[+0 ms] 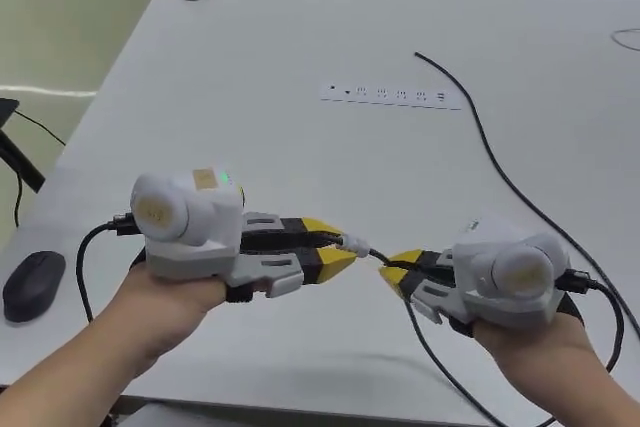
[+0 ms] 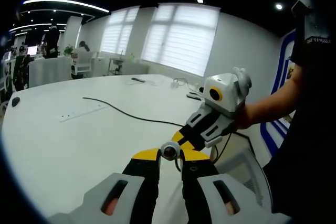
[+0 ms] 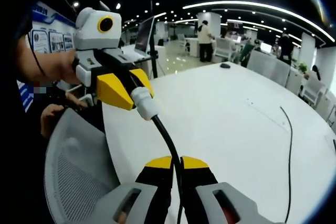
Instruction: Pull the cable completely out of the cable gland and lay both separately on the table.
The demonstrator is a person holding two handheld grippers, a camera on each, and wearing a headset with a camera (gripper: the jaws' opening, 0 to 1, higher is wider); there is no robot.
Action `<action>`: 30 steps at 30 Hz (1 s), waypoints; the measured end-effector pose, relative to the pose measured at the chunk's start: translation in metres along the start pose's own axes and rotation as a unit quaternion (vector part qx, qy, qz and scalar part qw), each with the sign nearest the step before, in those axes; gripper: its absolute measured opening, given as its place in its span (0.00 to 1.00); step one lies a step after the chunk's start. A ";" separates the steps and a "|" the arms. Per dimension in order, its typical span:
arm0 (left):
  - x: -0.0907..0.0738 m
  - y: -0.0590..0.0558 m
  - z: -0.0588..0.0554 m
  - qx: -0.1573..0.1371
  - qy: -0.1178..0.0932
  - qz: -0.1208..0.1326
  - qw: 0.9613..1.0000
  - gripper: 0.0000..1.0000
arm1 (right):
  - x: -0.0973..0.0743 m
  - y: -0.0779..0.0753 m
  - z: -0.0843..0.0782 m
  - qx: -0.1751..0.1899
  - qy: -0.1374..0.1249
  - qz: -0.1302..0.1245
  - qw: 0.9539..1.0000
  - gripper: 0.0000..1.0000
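L claw (image 1: 343, 247) is clenched on the small white cable gland (image 2: 169, 150), which is pinched at the yellow tips. R claw (image 3: 177, 162) is clenched on the black cable (image 3: 163, 129), just beside the gland. The cable end is seen inside the gland, not pulled out. Both are held up above the tabletop (image 1: 300, 147), near its front edge. A power strip (image 1: 395, 96) is seen towards the far edge.

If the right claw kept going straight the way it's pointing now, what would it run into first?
Most likely the cable gland, held in the left claw just ahead, along the cable that the right claw grips. Depth is hard to judge, but nothing else sits between them.
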State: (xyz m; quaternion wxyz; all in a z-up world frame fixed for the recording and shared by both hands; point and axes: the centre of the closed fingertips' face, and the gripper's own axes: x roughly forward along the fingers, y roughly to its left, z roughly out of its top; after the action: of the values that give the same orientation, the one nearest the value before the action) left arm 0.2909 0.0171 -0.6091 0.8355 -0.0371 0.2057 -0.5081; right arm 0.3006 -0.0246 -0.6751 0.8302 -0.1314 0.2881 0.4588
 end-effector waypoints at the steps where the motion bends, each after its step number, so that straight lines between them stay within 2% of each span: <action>1: 0.000 0.000 0.000 0.000 0.000 0.000 1.000 0.15 | -0.001 -0.002 -0.002 0.005 0.001 -0.002 1.000 0.00; 9: -0.003 0.000 -0.001 -0.002 -0.001 0.004 1.000 0.15 | -0.005 -0.011 -0.024 0.029 0.019 -0.013 0.999 0.00; 12: -0.004 0.000 -0.001 -0.004 -0.003 0.005 1.000 0.15 | -0.008 -0.011 -0.030 0.022 0.021 -0.014 0.999 0.00; 13: -0.004 0.000 -0.002 -0.004 -0.002 0.006 1.000 0.15 | -0.008 -0.009 -0.033 0.008 0.018 -0.010 1.000 0.00; 15: -0.006 0.002 -0.002 -0.001 -0.001 0.009 1.000 0.15 | -0.008 -0.011 -0.038 0.005 0.024 -0.017 1.000 0.00; 18: -0.008 0.003 -0.002 -0.003 -0.002 0.010 1.000 0.15 | -0.011 -0.018 -0.042 0.031 0.019 -0.025 0.999 0.00; 30: -0.007 0.000 -0.011 0.001 0.006 0.011 1.000 0.15 | -0.015 -0.022 -0.040 0.045 0.016 -0.029 0.998 0.00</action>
State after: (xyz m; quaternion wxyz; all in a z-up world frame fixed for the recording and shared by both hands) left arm 0.2839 0.0247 -0.6165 0.8397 -0.0314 0.2104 -0.4997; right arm 0.2986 -0.0664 -0.6995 0.8434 -0.1099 0.3178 0.4191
